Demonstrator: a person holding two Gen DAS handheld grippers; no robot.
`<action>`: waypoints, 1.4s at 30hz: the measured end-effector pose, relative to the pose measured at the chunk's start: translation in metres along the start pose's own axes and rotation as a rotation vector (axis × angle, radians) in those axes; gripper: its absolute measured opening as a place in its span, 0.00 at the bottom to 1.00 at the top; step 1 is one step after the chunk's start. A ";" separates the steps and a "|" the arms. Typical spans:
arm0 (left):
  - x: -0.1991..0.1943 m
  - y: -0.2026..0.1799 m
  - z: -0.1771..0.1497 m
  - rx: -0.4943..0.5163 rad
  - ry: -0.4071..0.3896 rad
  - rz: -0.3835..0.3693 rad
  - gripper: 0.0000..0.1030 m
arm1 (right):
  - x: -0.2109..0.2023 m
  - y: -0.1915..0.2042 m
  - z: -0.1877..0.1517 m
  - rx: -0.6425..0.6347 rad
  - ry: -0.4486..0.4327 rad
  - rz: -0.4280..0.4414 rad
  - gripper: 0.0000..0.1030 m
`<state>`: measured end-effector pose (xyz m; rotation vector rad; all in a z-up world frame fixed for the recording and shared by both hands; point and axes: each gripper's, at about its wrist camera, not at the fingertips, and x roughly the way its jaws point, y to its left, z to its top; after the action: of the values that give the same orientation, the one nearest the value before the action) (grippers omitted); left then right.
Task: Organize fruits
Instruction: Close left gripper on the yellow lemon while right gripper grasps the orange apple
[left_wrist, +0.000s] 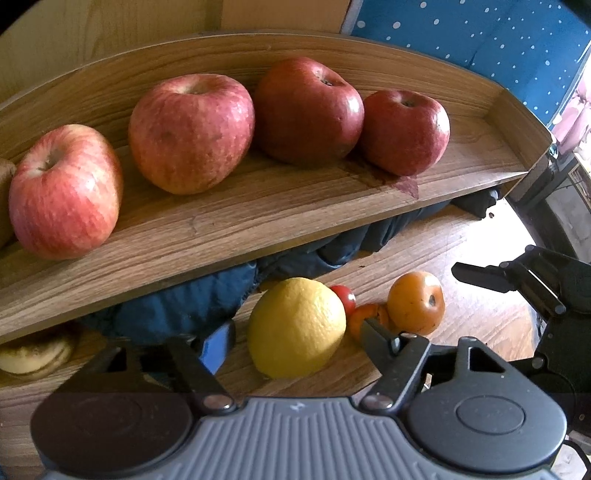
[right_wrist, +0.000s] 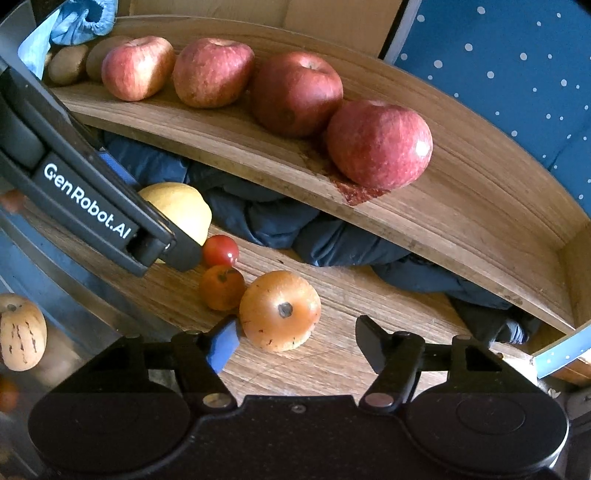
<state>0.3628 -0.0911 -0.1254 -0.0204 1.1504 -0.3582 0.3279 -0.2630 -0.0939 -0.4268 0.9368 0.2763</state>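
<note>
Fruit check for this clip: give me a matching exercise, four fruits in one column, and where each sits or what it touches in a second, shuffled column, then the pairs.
Things:
1. lemon
2. persimmon
3. cherry tomato
4. banana

Places:
A. under the shelf's left end in the left wrist view
B. between the open jaws of the left gripper
C. wedged behind the lemon and the small orange fruit
D. just ahead of the open right gripper

Pairs: 1-B, 2-D, 3-C, 4-A
</note>
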 end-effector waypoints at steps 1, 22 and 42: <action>0.001 0.000 0.000 -0.001 0.000 -0.001 0.73 | 0.000 0.000 0.000 -0.002 0.000 0.001 0.67; 0.003 0.003 0.001 -0.018 0.007 0.001 0.61 | 0.002 0.004 0.007 -0.018 0.010 0.032 0.48; -0.003 0.001 -0.007 -0.020 0.019 0.000 0.60 | -0.005 0.001 -0.008 0.062 -0.006 0.039 0.47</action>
<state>0.3560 -0.0880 -0.1256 -0.0342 1.1727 -0.3476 0.3185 -0.2659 -0.0942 -0.3513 0.9465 0.2833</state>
